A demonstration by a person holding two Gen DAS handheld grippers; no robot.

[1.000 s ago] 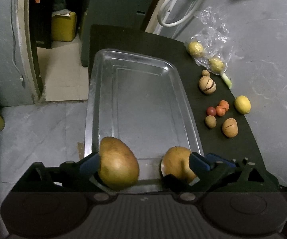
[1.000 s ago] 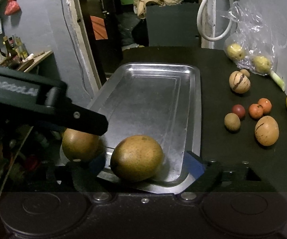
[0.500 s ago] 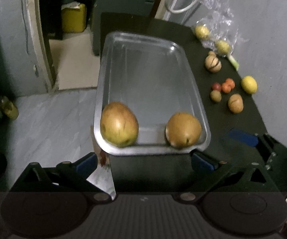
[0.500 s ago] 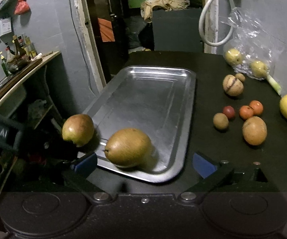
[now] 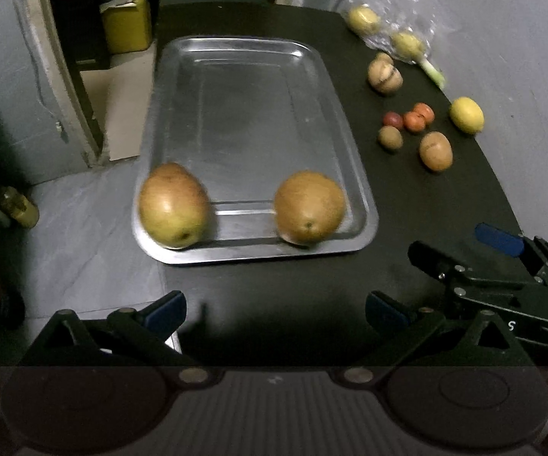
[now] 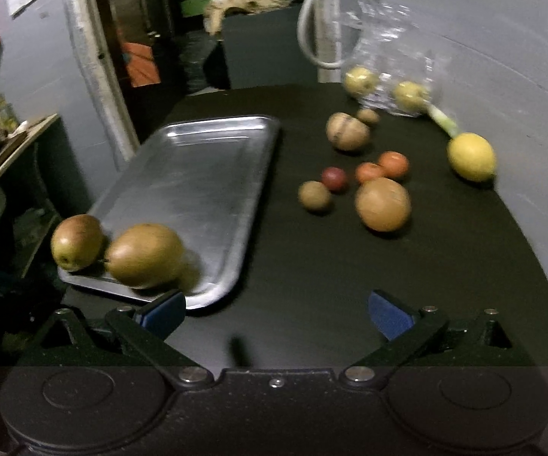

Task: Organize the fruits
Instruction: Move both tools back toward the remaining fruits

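Two large brown-green fruits sit at the near end of the metal tray (image 5: 243, 114): the left fruit (image 5: 173, 205) on the near-left corner rim, the right fruit (image 5: 309, 207) near the near-right corner. Both lie beyond the left hand-held gripper (image 5: 274, 309), apart from its blue-padded fingers, whose jaws stand wide apart and empty. The right hand-held gripper (image 6: 277, 311) also stands spread apart and empty over bare black tabletop (image 6: 311, 266), with the tray's near-right corner just beyond its left finger. Loose fruit lies on the tabletop right of the tray, well apart from both grippers: a lemon (image 6: 471, 156) far right, a large tan fruit (image 6: 383, 204), two orange fruits (image 6: 382, 167), a small red fruit (image 6: 334, 178), a small brown fruit (image 6: 314, 196), and a striped fruit (image 6: 347, 131). A clear plastic bag (image 6: 391, 72) holding two yellow fruits rests at the far edge. No writing can be read with certainty.
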